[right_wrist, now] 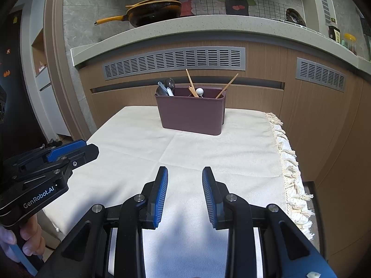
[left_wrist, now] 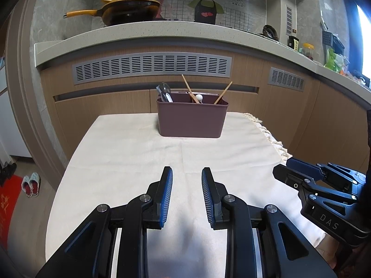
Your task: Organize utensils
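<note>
Nearest, over the near edge of the cream cloth-covered table (left_wrist: pixel 120 153): left black gripper with blue ribbed pads (left_wrist: pixel 187 173), jaws spread wide, nothing between them, nothing touched. Beside it, toward the table's right edge: right black gripper with blue ribbed pads (right_wrist: pixel 185 172), equally wide, equally empty, hovering above bare cloth. Seen side-on from the opposite camera in each case, off the table's side edges.

Mid-table: only creased cream cloth, with a knotted white fringe (right_wrist: pixel 289 162) hanging along the right edge.

At the far edge, roughly centred: dark plum rectangular plastic utensil caddy (left_wrist: pixel 192 120), upright, open-topped, well apart from both claws. In its left end: clear and grey spoons with pale handles (left_wrist: pixel 164 92), bowls up, leaning left. Near the middle: one light wooden chopstick (left_wrist: pixel 189 89) slanting left, and just beside it a small white round-headed utensil (left_wrist: pixel 199 97). In the right end: a second light wooden chopstick (left_wrist: pixel 223 92) slanting right. Inner dividers not clear enough to tell.

Beyond the table: wood-grain cabinet fronts with a long grey slotted vent panel (left_wrist: pixel 151 66), under a speckled pale stone counter (left_wrist: pixel 162 31). On the counter, far left: yellow-handled dark frying pan (left_wrist: pixel 129 10); far right: jars and bottles. Behind, a cartoon couple on the tiled wall.
</note>
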A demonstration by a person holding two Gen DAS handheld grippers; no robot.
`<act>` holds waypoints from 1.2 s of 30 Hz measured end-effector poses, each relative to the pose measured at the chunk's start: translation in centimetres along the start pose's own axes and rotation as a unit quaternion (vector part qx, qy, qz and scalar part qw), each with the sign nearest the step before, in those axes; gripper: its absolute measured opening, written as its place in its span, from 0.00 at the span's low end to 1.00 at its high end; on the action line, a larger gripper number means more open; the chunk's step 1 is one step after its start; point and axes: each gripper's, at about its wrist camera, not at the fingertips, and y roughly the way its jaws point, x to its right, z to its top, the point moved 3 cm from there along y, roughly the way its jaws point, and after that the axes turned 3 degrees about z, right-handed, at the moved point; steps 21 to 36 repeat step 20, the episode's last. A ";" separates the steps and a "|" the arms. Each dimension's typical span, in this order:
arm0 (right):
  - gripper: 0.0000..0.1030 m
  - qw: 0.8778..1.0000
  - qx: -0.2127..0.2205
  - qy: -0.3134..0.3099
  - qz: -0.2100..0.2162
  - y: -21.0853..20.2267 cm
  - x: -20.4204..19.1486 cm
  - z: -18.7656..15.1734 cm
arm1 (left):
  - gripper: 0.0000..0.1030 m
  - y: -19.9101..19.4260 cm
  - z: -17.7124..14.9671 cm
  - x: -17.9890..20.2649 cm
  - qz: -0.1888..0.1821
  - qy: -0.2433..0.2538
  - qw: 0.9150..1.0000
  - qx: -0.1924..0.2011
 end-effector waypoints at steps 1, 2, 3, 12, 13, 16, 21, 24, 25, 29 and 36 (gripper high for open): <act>0.28 1.000 0.000 0.000 0.000 0.0 0.0 0.0 | 0.26 0.0 0.0 0.0 0.000 0.000 1.000 0.000; 0.28 1.000 0.000 0.001 0.001 0.0 0.0 0.0 | 0.26 0.0 0.0 0.0 0.000 0.000 1.000 0.000; 0.28 1.000 0.001 0.001 0.001 0.0 0.0 0.0 | 0.26 0.0 0.0 0.0 0.001 -0.001 1.000 0.000; 0.28 1.000 0.000 0.006 0.000 -0.1 0.0 0.0 | 0.26 -0.1 -0.3 0.3 0.001 -0.006 1.000 -0.004; 0.28 1.000 0.000 0.006 0.000 -0.1 0.0 -0.1 | 0.26 -0.1 -0.3 0.3 0.000 -0.007 1.000 -0.006; 0.28 1.000 -0.001 0.006 0.000 -0.1 0.1 0.0 | 0.26 -0.2 -0.5 0.6 -0.004 -0.009 1.000 -0.007; 0.28 1.000 -0.003 0.009 -0.002 0.0 0.2 -0.2 | 0.26 -0.1 -0.6 0.7 -0.006 -0.006 1.000 -0.007; 0.28 1.000 -0.003 0.009 -0.002 0.0 0.2 -0.2 | 0.26 -0.1 -0.6 0.7 -0.006 -0.006 1.000 -0.007; 0.28 1.000 -0.003 0.009 -0.002 0.0 0.2 -0.2 | 0.26 -0.1 -0.6 0.7 -0.006 -0.006 1.000 -0.007; 0.28 1.000 -0.003 0.009 -0.002 0.0 0.2 -0.2 | 0.26 -0.1 -0.6 0.7 -0.006 -0.006 1.000 -0.007; 0.28 1.000 -0.003 0.009 -0.002 0.0 0.2 -0.2 | 0.26 -0.1 -0.6 0.7 -0.006 -0.006 1.000 -0.007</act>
